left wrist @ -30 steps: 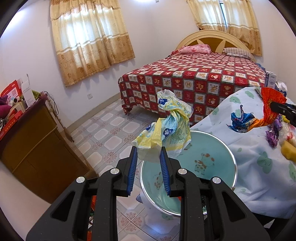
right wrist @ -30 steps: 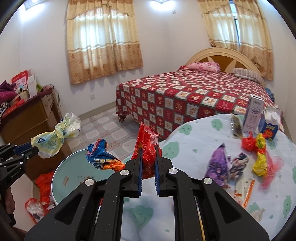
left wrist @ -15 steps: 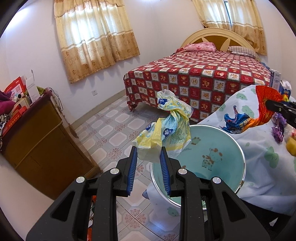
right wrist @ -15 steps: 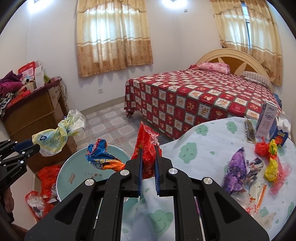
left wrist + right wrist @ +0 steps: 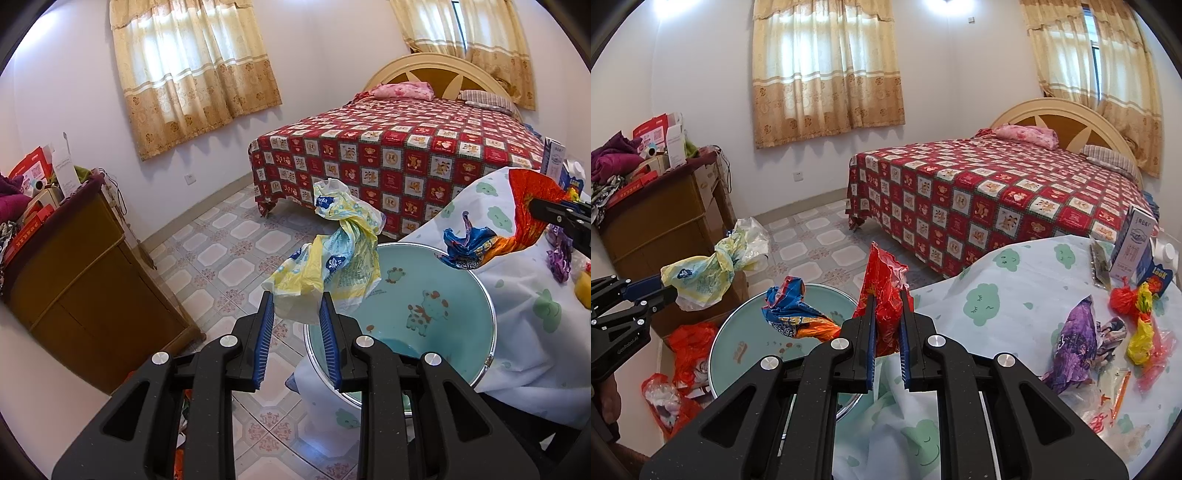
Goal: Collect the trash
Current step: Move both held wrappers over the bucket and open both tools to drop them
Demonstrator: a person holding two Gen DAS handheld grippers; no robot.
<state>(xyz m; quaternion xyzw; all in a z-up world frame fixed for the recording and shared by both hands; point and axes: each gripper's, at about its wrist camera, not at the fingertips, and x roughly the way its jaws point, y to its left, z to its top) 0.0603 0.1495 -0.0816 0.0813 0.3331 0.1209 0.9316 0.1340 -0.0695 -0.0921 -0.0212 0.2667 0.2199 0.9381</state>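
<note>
Both grippers are carrying trash over the teal basin [image 5: 436,295], the left gripper [image 5: 297,314] clamping a yellow plastic bag [image 5: 332,254], the right gripper [image 5: 888,314] pinching a red wrapper [image 5: 882,291]; next, I judge, releasing both into it.

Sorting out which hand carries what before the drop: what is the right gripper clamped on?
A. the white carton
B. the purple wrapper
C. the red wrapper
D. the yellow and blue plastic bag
C: in the right wrist view the right gripper is shut on the red wrapper, while the yellow and blue plastic bag sits in the left gripper, and the purple wrapper and white carton lie on the table.
</note>
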